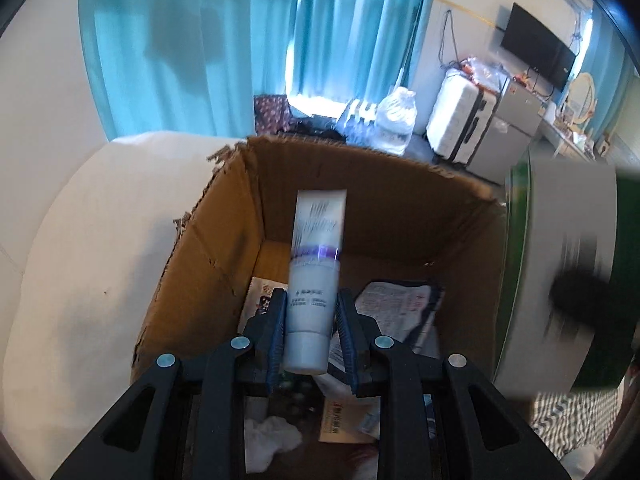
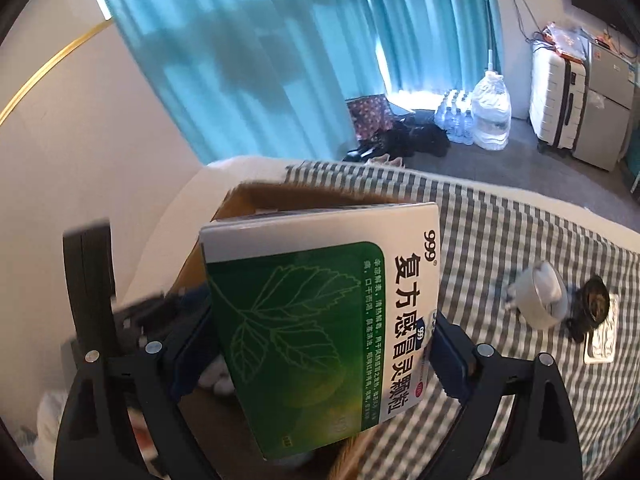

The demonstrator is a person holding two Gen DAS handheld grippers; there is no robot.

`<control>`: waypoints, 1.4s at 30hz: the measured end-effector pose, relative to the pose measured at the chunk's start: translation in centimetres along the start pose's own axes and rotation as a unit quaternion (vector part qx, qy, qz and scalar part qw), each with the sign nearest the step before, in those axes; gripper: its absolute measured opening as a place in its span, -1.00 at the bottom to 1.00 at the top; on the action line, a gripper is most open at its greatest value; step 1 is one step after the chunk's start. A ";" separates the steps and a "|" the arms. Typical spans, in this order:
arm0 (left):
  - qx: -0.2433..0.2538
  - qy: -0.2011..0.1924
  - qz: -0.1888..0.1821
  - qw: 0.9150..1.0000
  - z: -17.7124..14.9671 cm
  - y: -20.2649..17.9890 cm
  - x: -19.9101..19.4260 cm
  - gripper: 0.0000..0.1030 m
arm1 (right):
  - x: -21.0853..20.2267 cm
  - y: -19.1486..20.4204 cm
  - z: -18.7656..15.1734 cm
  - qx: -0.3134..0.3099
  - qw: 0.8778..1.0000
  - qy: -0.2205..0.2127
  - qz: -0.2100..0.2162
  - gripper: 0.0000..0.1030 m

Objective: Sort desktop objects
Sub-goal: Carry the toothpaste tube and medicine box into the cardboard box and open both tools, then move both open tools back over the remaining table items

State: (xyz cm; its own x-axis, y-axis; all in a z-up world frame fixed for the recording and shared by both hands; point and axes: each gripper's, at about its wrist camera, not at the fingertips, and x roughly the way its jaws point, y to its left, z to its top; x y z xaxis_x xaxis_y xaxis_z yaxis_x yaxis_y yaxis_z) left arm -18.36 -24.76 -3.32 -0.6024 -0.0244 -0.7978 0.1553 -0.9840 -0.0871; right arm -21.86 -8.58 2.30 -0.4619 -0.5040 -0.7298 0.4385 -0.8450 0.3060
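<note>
I am holding a white tube [image 1: 314, 280] with a purple band in the left gripper [image 1: 312, 322]; its blue pads are pressing on the lower body just above the cap, and the cap end is pointing back at the camera while the crimped end is pointing away. The tube is hanging over the open cardboard box [image 1: 224, 240], above the litter lying on the box floor: a printed packet [image 1: 400, 304], a crumpled white tissue [image 1: 272, 438] and some paper leaflets.

In the right gripper [image 2: 320, 344] I am holding a green and white medicine box [image 2: 316, 320] printed with a leaf design and Chinese text. The fingers are standing wide and clamping it by its two narrow sides. This box is sitting over the right edge of the cardboard box, partly above the grey checked bedspread [image 2: 500, 240]. In the left wrist view the same medicine box is showing as a blurred green and white shape at the right edge.

On the bedspread, well apart to the right, a roll of tape [image 2: 540, 296] is lying beside a dark round object [image 2: 596, 304] and a white flat item [image 2: 602, 340]. Behind are teal curtains [image 2: 260, 40], a white suitcase [image 2: 558, 96] and packed water bottles [image 2: 456, 114] on the floor.
</note>
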 end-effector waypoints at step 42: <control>0.144 -0.067 -0.034 0.987 -8.6 -23.6 -10.1 1.00 | -22.4 -16.5 -17.5 0.129 0.946 -0.183 -0.232 1.00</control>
State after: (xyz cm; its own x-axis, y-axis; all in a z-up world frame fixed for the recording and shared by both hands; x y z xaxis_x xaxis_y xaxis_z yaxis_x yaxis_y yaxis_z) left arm -9.20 0.25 1.61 -0.7048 0.0395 -0.7083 -0.1063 -0.9931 0.0503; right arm -5.25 19.73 2.91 -0.8161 -0.0556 -0.5752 -0.0582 -0.9824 0.1775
